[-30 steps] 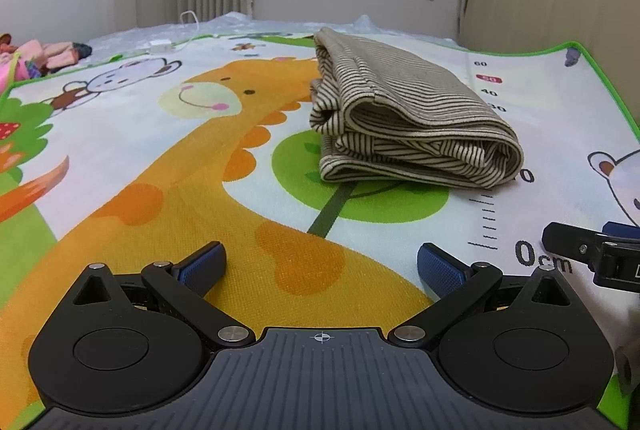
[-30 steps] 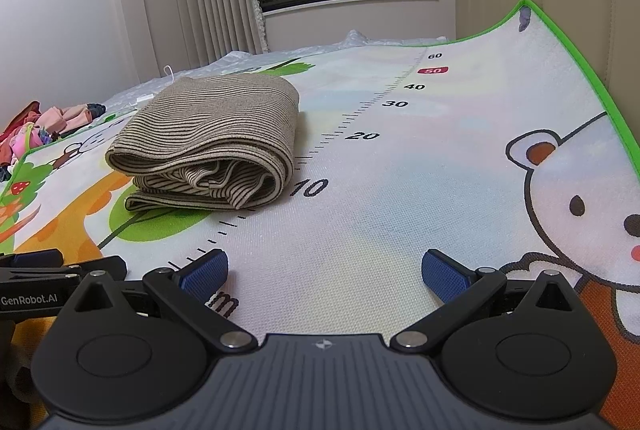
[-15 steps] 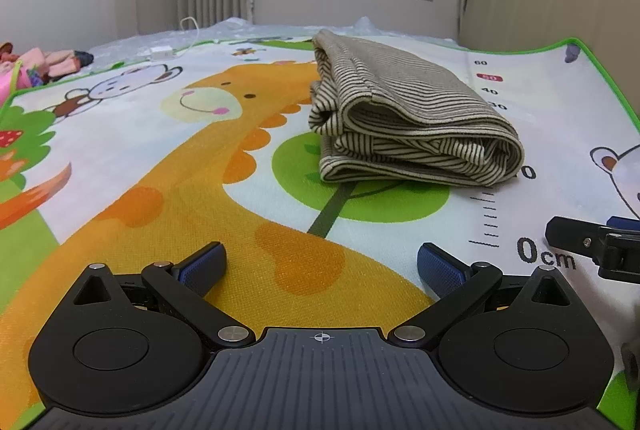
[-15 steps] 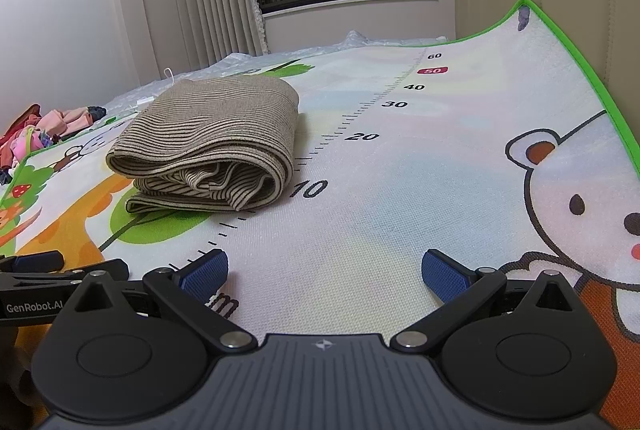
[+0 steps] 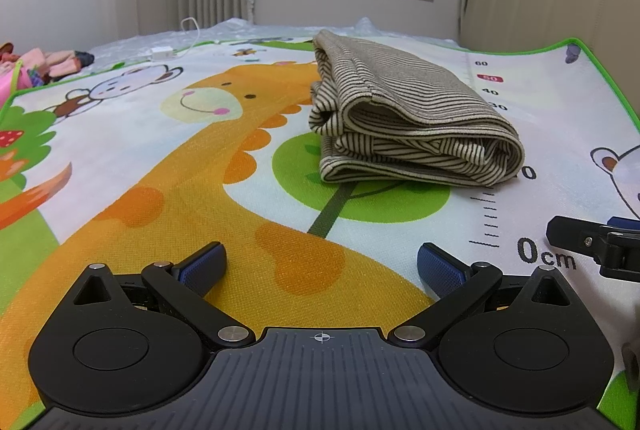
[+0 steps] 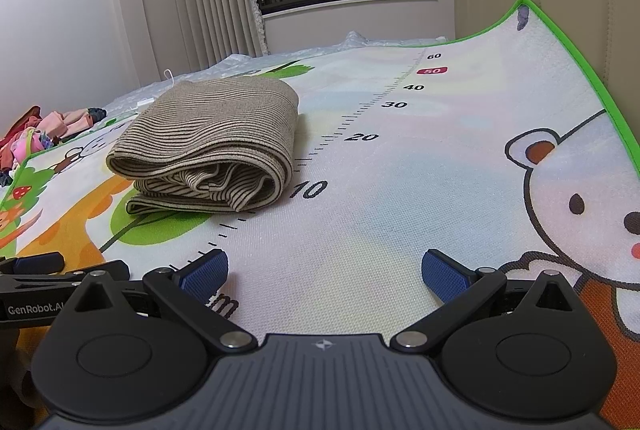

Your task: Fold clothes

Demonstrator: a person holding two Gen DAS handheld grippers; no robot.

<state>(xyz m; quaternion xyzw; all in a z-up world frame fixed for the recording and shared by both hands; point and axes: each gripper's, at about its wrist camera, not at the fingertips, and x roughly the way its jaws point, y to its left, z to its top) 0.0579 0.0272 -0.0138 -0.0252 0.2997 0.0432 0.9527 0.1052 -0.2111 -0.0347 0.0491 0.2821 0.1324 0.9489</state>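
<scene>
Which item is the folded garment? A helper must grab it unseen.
Find the cartoon-printed play mat with its giraffe. By the printed ruler scale lies the folded beige, dark-striped knit garment. Nothing else on the mat is cloth; the pink clothes lie beyond its edge.

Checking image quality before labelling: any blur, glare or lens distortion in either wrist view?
Left wrist view: folded striped beige garment sharp, fisheye bends the green-edged cartoon play mat, dark corners. Right wrist view: equally sharp, even indoor light, soft shadows, no glare.
</scene>
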